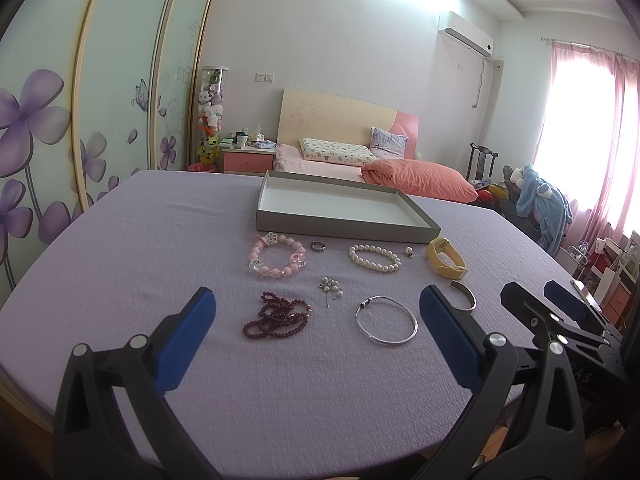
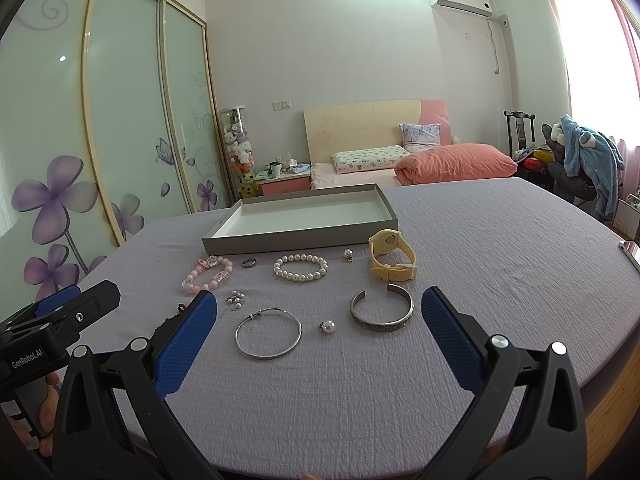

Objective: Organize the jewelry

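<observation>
Lavender-covered surface (image 1: 120, 264) carries everything. Grey tray (image 1: 344, 227), white inside, nothing in it, sits toward the far edge; all jewelry lies on the near side of the tray. Left gripper (image 1: 316, 340) spread wide, gripping nothing, hovers over the near part of the surface; right gripper (image 2: 318, 338) likewise wide apart and holding nothing, to the tray's near right. Just in front of the tray, left to right: pink bead bracelet (image 1: 277, 257), small ring (image 1: 318, 245), white pearl bracelet (image 1: 374, 258), tiny earring (image 1: 409, 252), yellow watch (image 1: 445, 258). Farther from the tray: dark red bead strand (image 1: 276, 318), silver bangle (image 1: 386, 320), engraved cuff (image 2: 381, 312), pearl cluster pin (image 1: 330, 285), single pearl stud (image 2: 327, 326) between bangle and cuff.
</observation>
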Tool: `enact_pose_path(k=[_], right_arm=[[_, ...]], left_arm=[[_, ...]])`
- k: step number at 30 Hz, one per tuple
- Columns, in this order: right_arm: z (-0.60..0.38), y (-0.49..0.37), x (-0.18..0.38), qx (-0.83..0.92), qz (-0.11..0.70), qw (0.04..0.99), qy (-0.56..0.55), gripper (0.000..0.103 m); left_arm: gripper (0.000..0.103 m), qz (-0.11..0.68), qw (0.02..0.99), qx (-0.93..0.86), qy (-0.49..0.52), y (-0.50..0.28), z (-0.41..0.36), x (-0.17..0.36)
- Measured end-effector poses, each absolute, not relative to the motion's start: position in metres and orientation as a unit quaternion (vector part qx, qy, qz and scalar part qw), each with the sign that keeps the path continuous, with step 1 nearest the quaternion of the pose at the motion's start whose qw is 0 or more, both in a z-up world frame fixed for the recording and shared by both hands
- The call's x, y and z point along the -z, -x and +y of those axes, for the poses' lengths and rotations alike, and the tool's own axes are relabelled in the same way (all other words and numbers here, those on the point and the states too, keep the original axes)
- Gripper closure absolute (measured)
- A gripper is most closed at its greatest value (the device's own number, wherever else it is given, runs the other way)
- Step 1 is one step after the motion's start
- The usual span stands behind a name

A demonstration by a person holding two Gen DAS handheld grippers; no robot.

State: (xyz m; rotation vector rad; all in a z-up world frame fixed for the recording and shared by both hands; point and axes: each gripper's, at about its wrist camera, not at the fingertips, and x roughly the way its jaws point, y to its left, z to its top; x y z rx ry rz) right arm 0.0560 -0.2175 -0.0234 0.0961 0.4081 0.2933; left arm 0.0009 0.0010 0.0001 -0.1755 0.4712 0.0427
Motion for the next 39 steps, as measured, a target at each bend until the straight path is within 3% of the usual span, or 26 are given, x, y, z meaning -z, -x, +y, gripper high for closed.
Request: enact_pose_path(k=[39], right_arm=[[-0.2191,-0.0577,0.0231,-0.143,0.207,0.967,-0.048,0.001]], left_arm=[[0.002,0.236,0.967,-0.021,0.089,-0.0032,0.0058,0.0055]])
